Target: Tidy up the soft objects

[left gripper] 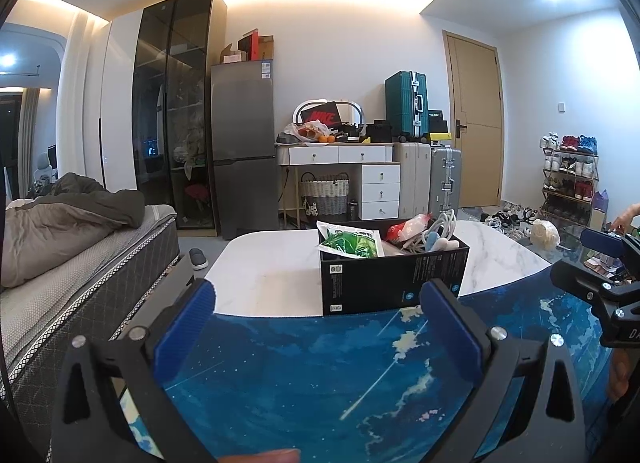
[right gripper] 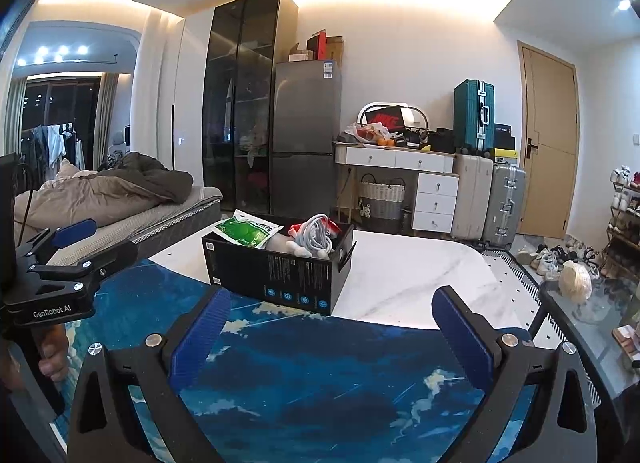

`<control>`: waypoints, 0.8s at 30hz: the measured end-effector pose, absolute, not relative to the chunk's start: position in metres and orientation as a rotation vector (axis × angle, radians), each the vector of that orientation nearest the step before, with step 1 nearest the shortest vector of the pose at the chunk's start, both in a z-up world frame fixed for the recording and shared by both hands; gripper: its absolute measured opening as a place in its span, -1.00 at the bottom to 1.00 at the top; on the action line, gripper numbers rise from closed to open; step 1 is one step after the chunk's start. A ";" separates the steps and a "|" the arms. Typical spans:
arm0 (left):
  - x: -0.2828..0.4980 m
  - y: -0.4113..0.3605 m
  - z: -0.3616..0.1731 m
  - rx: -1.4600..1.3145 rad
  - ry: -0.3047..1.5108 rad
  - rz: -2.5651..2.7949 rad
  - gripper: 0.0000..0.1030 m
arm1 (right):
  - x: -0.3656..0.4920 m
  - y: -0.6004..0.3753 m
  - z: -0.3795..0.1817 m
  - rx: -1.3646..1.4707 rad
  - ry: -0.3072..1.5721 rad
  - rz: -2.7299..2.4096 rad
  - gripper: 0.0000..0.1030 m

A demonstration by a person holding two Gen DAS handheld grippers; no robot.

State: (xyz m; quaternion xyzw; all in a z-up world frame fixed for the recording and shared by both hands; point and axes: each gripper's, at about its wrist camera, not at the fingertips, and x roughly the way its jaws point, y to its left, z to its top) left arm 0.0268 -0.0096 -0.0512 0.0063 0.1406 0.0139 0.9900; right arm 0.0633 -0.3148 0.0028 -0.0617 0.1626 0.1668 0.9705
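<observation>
A black cardboard box (left gripper: 394, 279) (right gripper: 280, 271) stands on the white marble table (left gripper: 260, 259) (right gripper: 404, 271), at the far edge of a blue sky-print mat (left gripper: 320, 375) (right gripper: 320, 375). It holds a green packet (left gripper: 354, 245) (right gripper: 246, 231), a red-and-white bag (left gripper: 408, 227), a coiled white cable (right gripper: 316, 235) and a pale plush toy (right gripper: 296, 247). My left gripper (left gripper: 316, 303) is open and empty above the mat, short of the box. My right gripper (right gripper: 332, 309) is open and empty, also short of the box. Each gripper shows at the edge of the other's view.
A bed with a grey quilt (left gripper: 68, 215) lies left of the table. A glass side table (right gripper: 592, 315) with a cream bundle (right gripper: 575, 281) stands to the right. Fridge (left gripper: 242, 159), white desk (left gripper: 344, 155), suitcases and a shoe rack (left gripper: 568, 179) line the far wall.
</observation>
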 end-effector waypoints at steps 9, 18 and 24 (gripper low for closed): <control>0.026 -0.009 -0.051 0.011 0.281 0.026 1.00 | 0.063 -0.314 0.002 -0.128 0.327 0.335 0.99; 0.027 -0.012 -0.053 0.008 0.279 0.029 1.00 | 0.063 -0.315 0.002 -0.126 0.333 0.334 0.99; 0.028 -0.013 -0.053 0.010 0.280 0.027 1.00 | 0.063 -0.315 0.002 -0.123 0.334 0.334 0.99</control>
